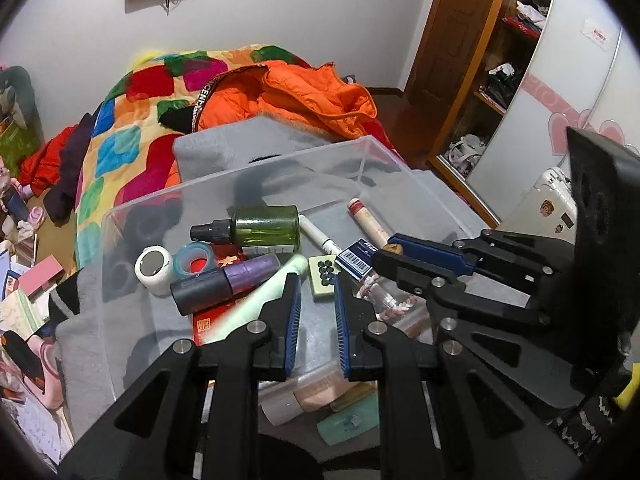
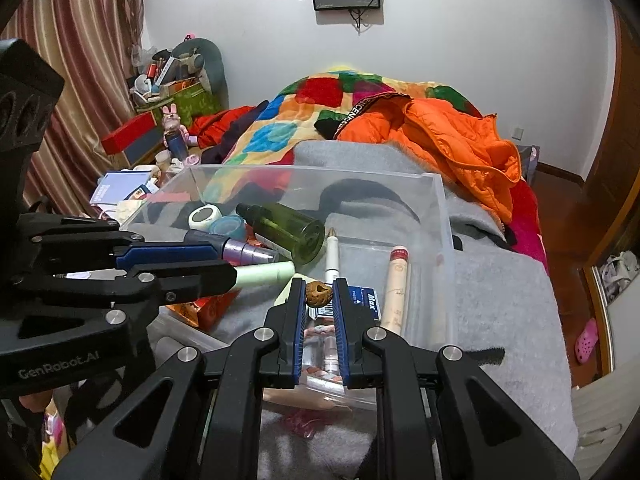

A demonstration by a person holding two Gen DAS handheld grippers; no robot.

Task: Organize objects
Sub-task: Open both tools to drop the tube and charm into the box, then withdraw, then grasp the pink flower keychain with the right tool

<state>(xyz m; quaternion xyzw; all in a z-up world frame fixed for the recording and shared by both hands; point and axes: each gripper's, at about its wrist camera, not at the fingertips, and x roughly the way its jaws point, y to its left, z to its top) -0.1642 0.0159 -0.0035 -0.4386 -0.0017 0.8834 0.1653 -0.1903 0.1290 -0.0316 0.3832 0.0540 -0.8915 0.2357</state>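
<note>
A clear plastic box [image 1: 280, 156] rests on a grey blanket. Inside lie a green spray bottle [image 1: 266, 228], a white tape roll [image 1: 154, 270], a purple and grey tube [image 1: 224, 284], a pale green tube [image 1: 260, 300], a dotted tile [image 1: 323, 276], a blue staple box [image 1: 356, 258], a white pen [image 1: 320, 236] and a beige tube [image 1: 368, 220]. My right gripper [image 2: 319, 284] is shut on a small brown carved nut [image 2: 319, 294], held above the staple box [image 2: 366, 300]. My left gripper [image 1: 316, 280] hovers shut and empty over the tile, just left of the right gripper [image 1: 386, 249].
A bed beyond the box carries a colourful quilt [image 1: 120, 128] and an orange jacket [image 1: 304, 92]. An open wardrobe [image 1: 492, 72] stands at the right. Boxes and toys [image 2: 160, 120] crowd the left side. More tubes [image 1: 320, 396] lie under the box's near edge.
</note>
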